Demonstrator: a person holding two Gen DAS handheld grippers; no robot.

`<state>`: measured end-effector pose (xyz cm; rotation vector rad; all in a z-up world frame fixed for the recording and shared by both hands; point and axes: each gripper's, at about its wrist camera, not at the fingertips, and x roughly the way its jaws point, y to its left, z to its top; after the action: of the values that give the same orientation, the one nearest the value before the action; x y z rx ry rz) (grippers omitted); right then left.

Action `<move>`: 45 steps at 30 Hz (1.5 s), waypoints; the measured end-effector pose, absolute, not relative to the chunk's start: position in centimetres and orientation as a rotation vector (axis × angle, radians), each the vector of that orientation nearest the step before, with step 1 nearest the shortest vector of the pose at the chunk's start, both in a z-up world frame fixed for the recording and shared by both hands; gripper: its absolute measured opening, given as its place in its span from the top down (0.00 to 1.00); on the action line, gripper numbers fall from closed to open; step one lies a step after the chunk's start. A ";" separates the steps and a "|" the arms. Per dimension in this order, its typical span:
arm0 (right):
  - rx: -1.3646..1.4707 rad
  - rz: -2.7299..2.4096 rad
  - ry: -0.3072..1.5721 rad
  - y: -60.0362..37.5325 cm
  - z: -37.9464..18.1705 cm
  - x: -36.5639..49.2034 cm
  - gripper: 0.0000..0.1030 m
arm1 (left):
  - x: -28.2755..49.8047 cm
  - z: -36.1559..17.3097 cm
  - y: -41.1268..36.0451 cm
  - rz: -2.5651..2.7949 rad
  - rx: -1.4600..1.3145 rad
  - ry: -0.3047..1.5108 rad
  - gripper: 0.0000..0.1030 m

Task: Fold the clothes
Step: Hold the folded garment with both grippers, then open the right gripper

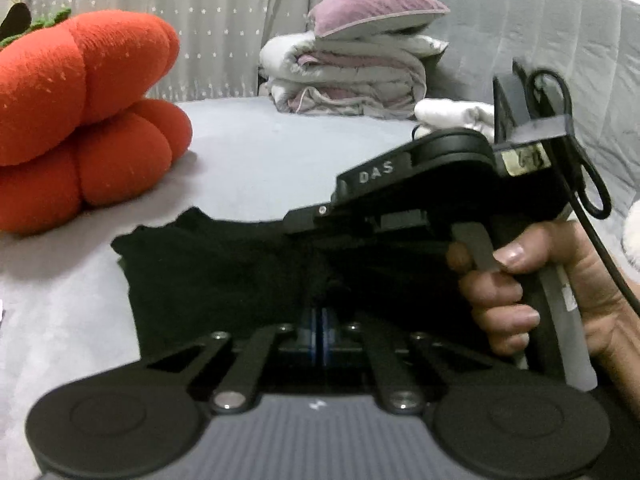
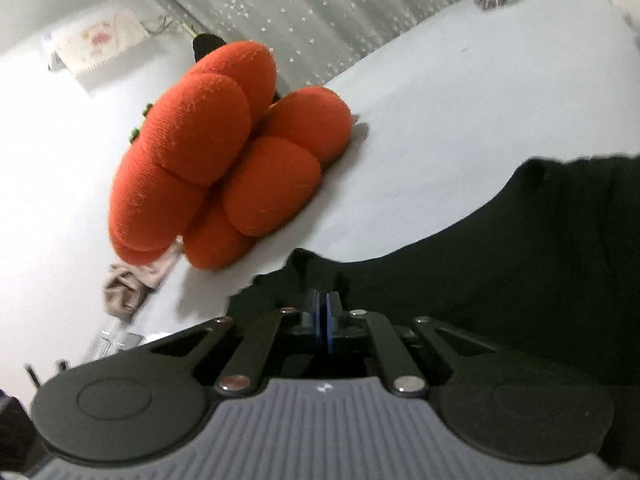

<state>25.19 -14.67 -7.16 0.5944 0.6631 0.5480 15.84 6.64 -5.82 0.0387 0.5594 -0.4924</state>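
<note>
The left gripper (image 1: 319, 322) is pinched closed on a fold of the black fabric garment (image 1: 224, 276), which lies spread on the pale grey bed (image 1: 256, 152) toward its near edge. The right gripper (image 2: 325, 312), with a hand (image 1: 532, 280) squeezing its trigger handle, is likewise clamped tight on the garment's edge. A plush orange pumpkin-shaped cushion (image 1: 80, 120) sits at the bed's left side, and a stack of folded white and mauve bedding (image 1: 348, 76) rests at the far edge.
</note>
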 end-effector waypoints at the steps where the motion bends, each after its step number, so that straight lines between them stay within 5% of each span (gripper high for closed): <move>1: 0.600 0.556 0.667 -14.7 -7.1 25.2 0.96 | 15.7 -5.6 7.0 -0.497 0.026 0.552 0.98; 4: 0.558 0.530 0.691 -14.2 -6.6 25.0 0.85 | 15.7 -5.4 7.6 -0.514 -0.009 0.552 0.98; 9: 0.522 0.519 0.688 -13.1 -6.8 24.9 0.82 | 16.0 -6.0 7.1 -0.525 0.035 0.592 0.97; 13: 0.478 0.523 0.670 -12.0 -7.1 24.7 0.56 | 15.8 -6.2 7.1 -0.546 0.051 0.613 0.97; 16: 0.445 0.526 0.657 -11.3 -7.3 24.6 0.58 | 15.7 -6.2 7.3 -0.549 0.043 0.619 0.97; 17: 0.434 0.527 0.653 -11.0 -7.4 24.5 0.64 | 15.7 -6.2 7.4 -0.550 0.040 0.621 0.97; 19: 0.412 0.529 0.644 -10.5 -7.5 24.4 0.91 | 15.7 -6.3 7.4 -0.551 0.042 0.621 0.97; 21: 0.405 0.531 0.621 -10.4 -7.2 24.2 0.95 | 15.6 -6.2 7.4 -0.549 0.045 0.618 0.97; 27: 0.434 0.538 0.509 -11.4 -4.6 22.8 0.95 | 15.0 -5.1 8.4 -0.569 0.016 0.577 0.97; 36: 0.275 0.462 0.659 -11.8 -4.7 23.1 0.94 | 14.7 -5.2 7.9 -0.660 0.018 0.623 0.97; 39: 0.240 0.426 0.693 -12.2 -5.0 23.2 0.87 | 14.9 -5.8 7.2 -0.678 0.056 0.665 0.96; 45: 0.284 0.409 0.633 -14.5 -3.9 22.8 0.85 | 14.5 -4.9 8.2 -0.736 -0.022 0.596 0.84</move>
<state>22.82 -14.54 -3.91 0.2836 0.6335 0.4092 14.49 8.20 -4.86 -0.0216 0.5959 -0.7357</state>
